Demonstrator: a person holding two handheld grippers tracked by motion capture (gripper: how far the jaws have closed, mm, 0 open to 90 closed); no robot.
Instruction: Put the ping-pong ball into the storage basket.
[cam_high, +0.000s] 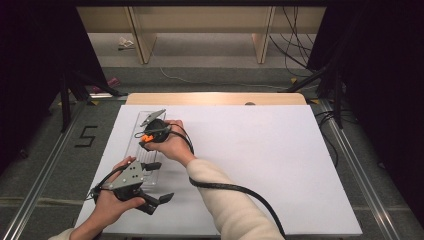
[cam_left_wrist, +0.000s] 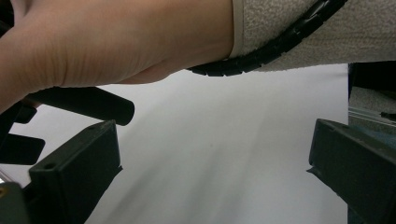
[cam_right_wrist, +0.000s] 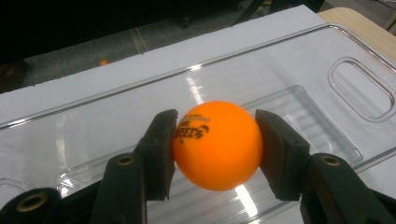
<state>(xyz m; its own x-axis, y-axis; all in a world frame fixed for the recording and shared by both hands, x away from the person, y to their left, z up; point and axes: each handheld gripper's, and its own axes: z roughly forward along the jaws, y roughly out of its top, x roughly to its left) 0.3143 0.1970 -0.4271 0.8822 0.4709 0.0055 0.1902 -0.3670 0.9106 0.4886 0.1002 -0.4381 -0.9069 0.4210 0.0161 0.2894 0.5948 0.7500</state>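
Left claw (cam_high: 159, 186) sits low on the worktop (cam_high: 280, 165), jaws spread wide with only white board between them, nothing gripped. Just beyond its tips lies the near end of the clear plastic tray (cam_high: 134, 136). Over to the right claw (cam_high: 145, 139), reaching across above that tray: its jaws are clamped on the orange ball (cam_right_wrist: 217, 144), one pad pressed to each side, black lettering facing the left pad. The ball hangs between the pads, over the tray's ribbed recess (cam_right_wrist: 299, 105), with the tray's handle slot (cam_right_wrist: 362, 88) off to the claw's right.
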